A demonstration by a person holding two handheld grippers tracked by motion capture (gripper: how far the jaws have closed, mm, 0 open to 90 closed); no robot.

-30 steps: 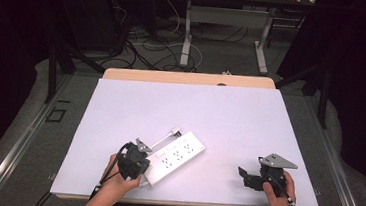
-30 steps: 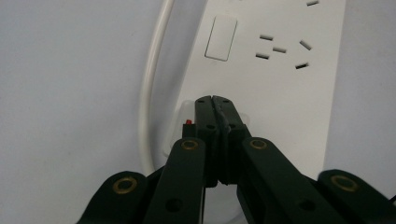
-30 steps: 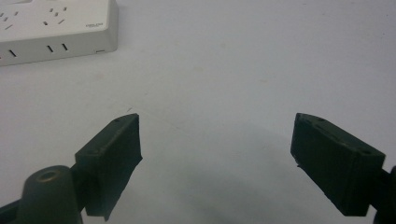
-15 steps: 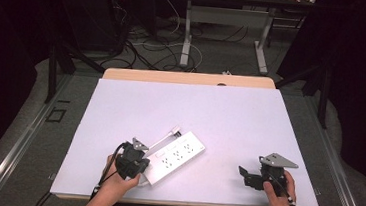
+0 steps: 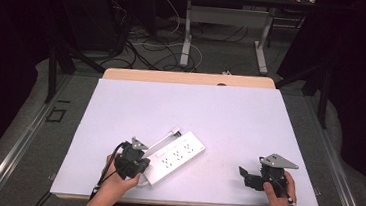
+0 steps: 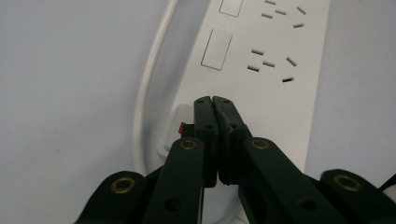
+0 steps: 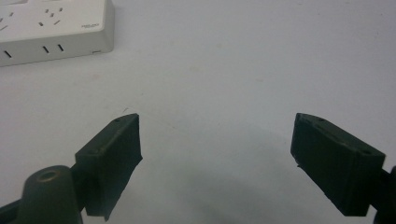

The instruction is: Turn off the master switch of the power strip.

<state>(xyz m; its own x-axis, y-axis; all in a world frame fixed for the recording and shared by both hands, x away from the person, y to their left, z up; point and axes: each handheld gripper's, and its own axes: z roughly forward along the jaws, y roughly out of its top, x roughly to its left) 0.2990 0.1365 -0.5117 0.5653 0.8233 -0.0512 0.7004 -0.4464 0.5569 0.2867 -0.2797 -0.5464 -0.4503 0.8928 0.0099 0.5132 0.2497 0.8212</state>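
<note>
Power strip (image 5: pixel 174 155) apparently unmoved; left tool (image 6: pixel 214 103) stays closed at its switch.

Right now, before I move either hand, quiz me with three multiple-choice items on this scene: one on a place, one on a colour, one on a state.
1. Where do the left gripper's jaws rest?
A. On the power strip, by its switch
B. On the bare table
C. On the far end of the strip

2. What colour is the power strip?
A. Black
B. White
C. Orange

3. How do the right gripper's jaws stand?
A. Shut on the cable
B. Shut on nothing
C. Open, with nothing between them

Answers:
1 A, the left gripper view shows the closed tips beside the switch.
2 B, its body and cable are white.
3 C, the right gripper view shows bare table between the spread jaws.
</note>
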